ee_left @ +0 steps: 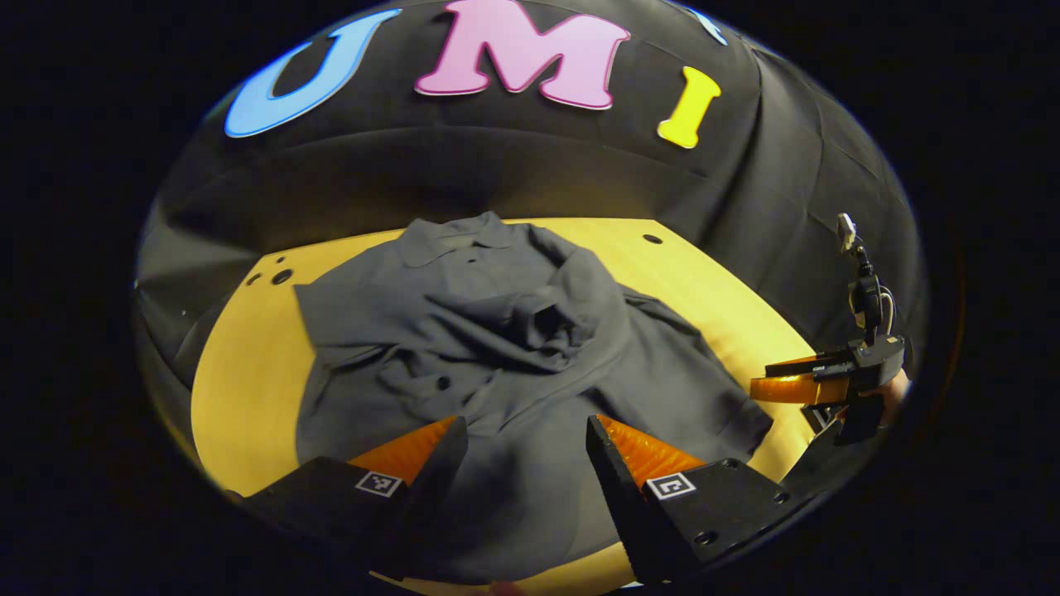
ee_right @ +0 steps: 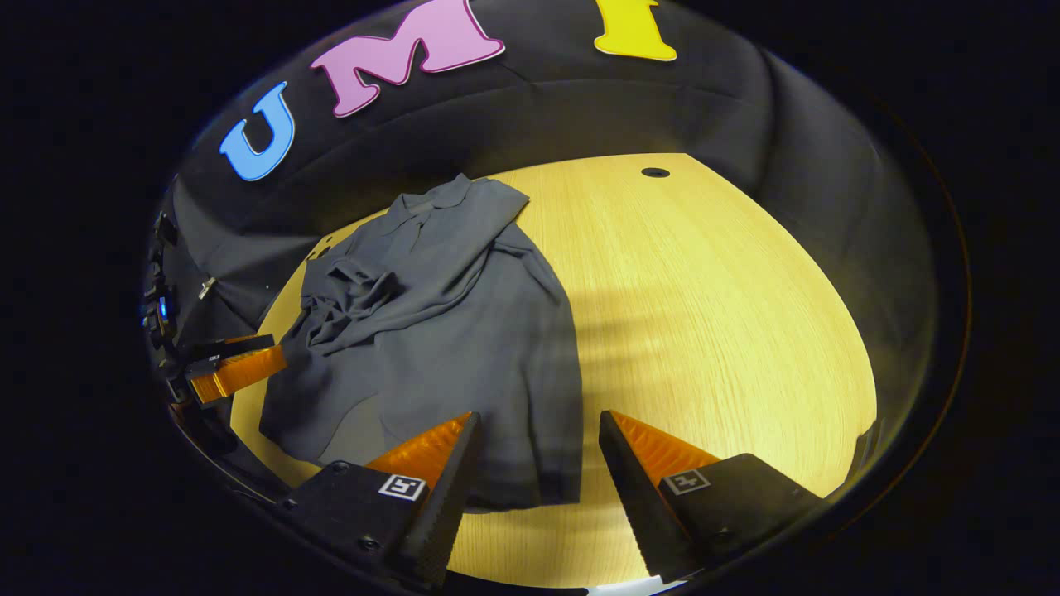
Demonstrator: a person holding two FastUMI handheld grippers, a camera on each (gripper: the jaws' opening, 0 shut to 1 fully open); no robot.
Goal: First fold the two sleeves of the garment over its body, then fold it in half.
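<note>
Two pairs of fingers are mine, and both stand spread with nothing between them. In the left gripper view my left gripper [ee_left: 527, 434] hangs low at six o'clock over the near hem of the dark grey shirt [ee_left: 505, 348], its fingers parted and only cloth showing through the gap, though I cannot tell whether the tips touch the fabric. Past them the shirt lies spread on the yellow wooden counter [ee_left: 248, 372], with a sleeve [ee_left: 538, 319] folded in over the body and bunched into a rumpled heap near the middle, and the collar [ee_left: 451, 236] lying farthest off at twelve o'clock. At three o'clock in that view my right gripper [ee_left: 795, 387] hovers beside the shirt's edge, held in a hand [ee_left: 890, 397] that peeps out behind it. In the right gripper view my right gripper [ee_right: 537, 430] is open at six o'clock above the shirt's near corner [ee_right: 513, 488], one finger over the cloth and the other over bare wood. Beyond, the shirt stretches toward eleven o'clock, its crumpled sleeve at ten o'clock, and my left gripper sits at nine o'clock by the shirt's far side. A round hole [ee_right: 655, 173] in the counter shows at one o'clock, well apart from the cloth.
</note>
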